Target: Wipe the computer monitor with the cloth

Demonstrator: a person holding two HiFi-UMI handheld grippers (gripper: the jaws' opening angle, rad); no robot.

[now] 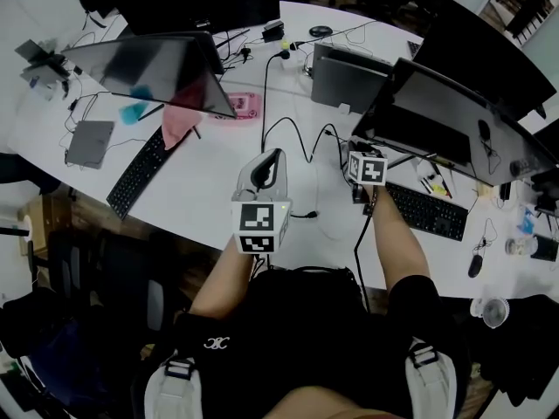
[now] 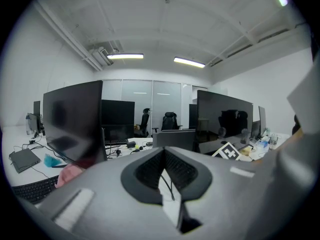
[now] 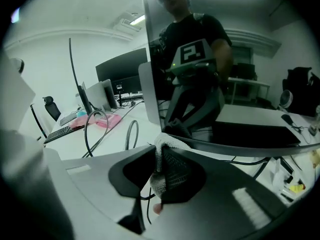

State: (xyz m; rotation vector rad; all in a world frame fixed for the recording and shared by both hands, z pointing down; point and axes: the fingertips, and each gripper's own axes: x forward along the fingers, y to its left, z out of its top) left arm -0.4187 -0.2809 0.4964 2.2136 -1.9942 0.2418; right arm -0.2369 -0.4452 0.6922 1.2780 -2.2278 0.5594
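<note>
Right gripper view: right gripper fingers grasp cloth by monitor; left gripper fingers clenched, empty.

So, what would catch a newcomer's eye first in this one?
The right gripper is shut on a whitish cloth, held close to the lower edge of the dark monitor on the person's right. The monitor's screen mirrors the person and the gripper. The left gripper is shut and empty, held over the white desk in front of the person.
</note>
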